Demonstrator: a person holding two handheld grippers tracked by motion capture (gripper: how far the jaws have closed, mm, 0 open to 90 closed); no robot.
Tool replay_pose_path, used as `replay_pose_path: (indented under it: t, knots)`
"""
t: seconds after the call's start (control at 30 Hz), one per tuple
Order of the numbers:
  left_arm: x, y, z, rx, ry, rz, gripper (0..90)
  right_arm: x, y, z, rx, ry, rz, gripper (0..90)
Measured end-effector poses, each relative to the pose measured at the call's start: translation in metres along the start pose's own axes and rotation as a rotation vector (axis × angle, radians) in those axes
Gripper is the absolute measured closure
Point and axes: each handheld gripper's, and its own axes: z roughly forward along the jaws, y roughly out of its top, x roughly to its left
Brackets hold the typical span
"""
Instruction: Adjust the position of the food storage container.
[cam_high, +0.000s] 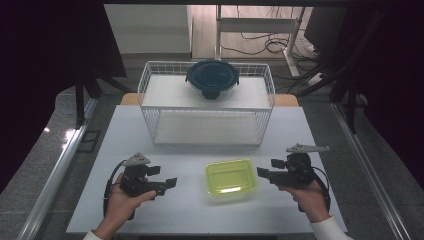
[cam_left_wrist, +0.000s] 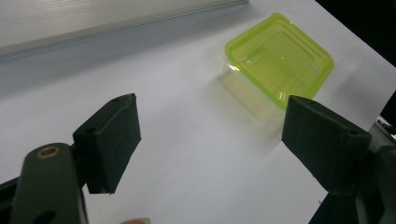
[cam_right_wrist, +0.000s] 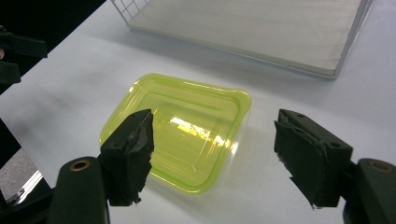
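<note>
Both claws, left (cam_high: 171, 181) and right (cam_high: 261, 172), gape released beside the green box (cam_high: 231, 178), wire rack (cam_high: 206, 107) beyond.

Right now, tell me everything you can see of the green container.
The green container is a small, rounded-rectangle box of see-through plastic with a yellow-green lid shut on a paler, clear base. The lid has stepped ridges and a small corner tab. It sits flat and upright on the white table, between both grippers; nothing else touches it.

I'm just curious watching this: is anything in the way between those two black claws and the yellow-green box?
Nothing visible. The yellow-green box sits on bare white table between the left gripper and the right gripper, both open and pointed at it.
</note>
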Motion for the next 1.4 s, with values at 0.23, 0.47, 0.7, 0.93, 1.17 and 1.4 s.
replay_pose_path:
  t: [0.23,0.47,0.7,0.93,1.17,1.4]
  knots:
    - [0.001,-0.001,0.002,0.007,0.018,0.003,19.2,-0.008,0.002,-0.002,0.021,-0.028,0.013,31.9]
    - [0.004,-0.006,0.005,0.02,0.018,-0.01,19.2,-0.02,0.001,0.002,0.06,-0.072,0.025,40.2]
    - [0.008,-0.007,0.008,0.031,0.026,-0.013,19.2,-0.03,0.001,0.017,0.143,-0.116,0.038,57.3]
    - [0.011,-0.01,0.011,0.045,0.018,-0.031,19.2,-0.039,0.002,0.04,0.245,-0.129,0.038,73.5]
    - [0.012,-0.011,0.011,0.049,0.025,-0.035,19.2,-0.039,0.002,0.058,0.31,-0.153,0.02,87.0]
    - [0.013,-0.013,0.012,0.059,0.032,-0.037,19.3,-0.031,-0.003,0.073,0.357,-0.158,-0.013,88.6]
